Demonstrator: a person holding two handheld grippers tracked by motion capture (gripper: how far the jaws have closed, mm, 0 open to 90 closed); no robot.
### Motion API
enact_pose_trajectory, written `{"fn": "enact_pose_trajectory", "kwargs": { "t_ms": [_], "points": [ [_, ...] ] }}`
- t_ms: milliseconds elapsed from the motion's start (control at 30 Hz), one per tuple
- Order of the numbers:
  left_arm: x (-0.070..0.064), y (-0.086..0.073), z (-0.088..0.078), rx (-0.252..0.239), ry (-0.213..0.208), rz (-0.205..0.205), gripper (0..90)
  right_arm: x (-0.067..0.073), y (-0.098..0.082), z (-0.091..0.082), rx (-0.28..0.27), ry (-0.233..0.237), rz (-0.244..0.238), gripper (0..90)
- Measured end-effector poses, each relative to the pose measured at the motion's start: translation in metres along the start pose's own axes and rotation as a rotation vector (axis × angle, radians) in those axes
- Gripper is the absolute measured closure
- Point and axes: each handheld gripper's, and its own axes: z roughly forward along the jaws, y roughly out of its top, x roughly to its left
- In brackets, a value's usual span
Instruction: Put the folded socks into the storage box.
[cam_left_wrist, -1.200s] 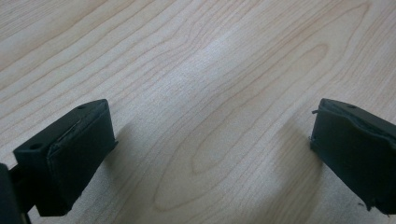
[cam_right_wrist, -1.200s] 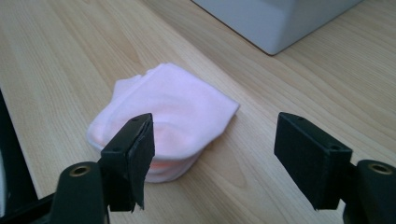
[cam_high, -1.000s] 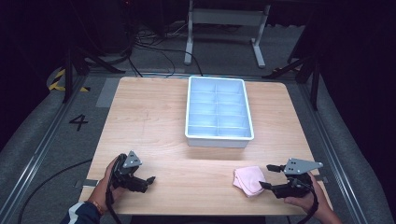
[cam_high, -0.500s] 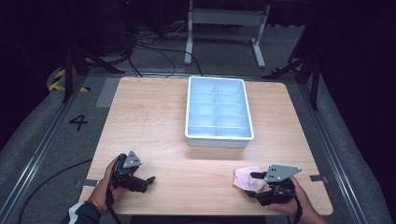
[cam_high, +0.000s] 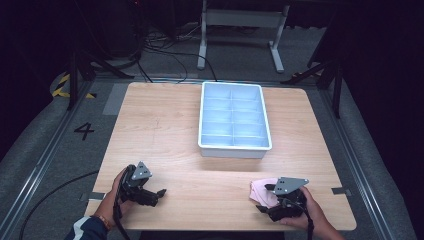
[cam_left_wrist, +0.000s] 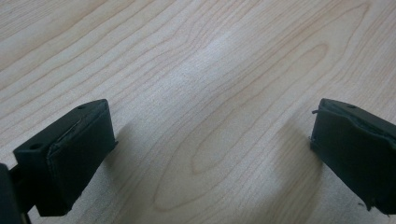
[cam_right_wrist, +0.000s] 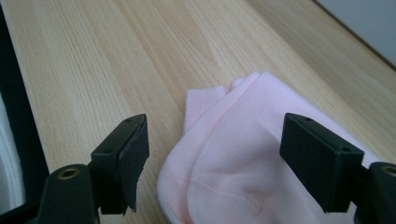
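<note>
- Wooden worktop (cam_high: 165, 130), dark room; white divided plastic tray (cam_high: 234, 121) mid-table.
- Folded pink knit fabric piece (cam_right_wrist: 243, 154) near front right edge: soft, light, limp. Pinch the doubled folded edge.
- Right gripper (cam_right_wrist: 219, 161) jaws just widened, straddling it, not pressing.
- Left gripper (cam_left_wrist: 205, 154) jaws released, nothing between.

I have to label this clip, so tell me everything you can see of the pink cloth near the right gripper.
The pink cloth is pale, soft knit fabric, folded into layers, with a stitched hem and a ribbed edge at one end; it may be a pair of socks. It lies flat on the wooden table near the front right edge, in front of the white tray. The right gripper, whose fingers have just been opening, straddles it without pinching it. Part of it is hidden under the gripper in the high view.
</note>
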Motion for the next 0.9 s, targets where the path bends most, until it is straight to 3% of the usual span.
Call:
{"fn": "enact_pose_trajectory", "kwargs": {
  "t_ms": [167,333,533,700,900],
  "points": [
    [0.0,0.0,0.0,0.0,0.001,0.003,0.0,-0.001,-0.001,0.007,0.031,-0.029,-0.02,24.7],
    [0.0,0.0,0.0,0.0,-0.001,0.003,0.0,-0.002,-0.002,0.009,0.027,-0.045,-0.028,26.5],
    [0.001,0.0,0.0,0.001,-0.001,0.01,0.0,-0.01,-0.001,0.009,0.011,-0.054,-0.012,39.6],
    [0.001,0.0,0.0,0.001,0.0,0.01,0.0,-0.019,0.0,0.009,0.003,-0.086,-0.026,61.6],
    [0.001,0.0,0.0,0.0,-0.002,0.01,0.0,-0.022,0.002,0.01,0.01,-0.09,-0.041,66.9]
  ]
}}
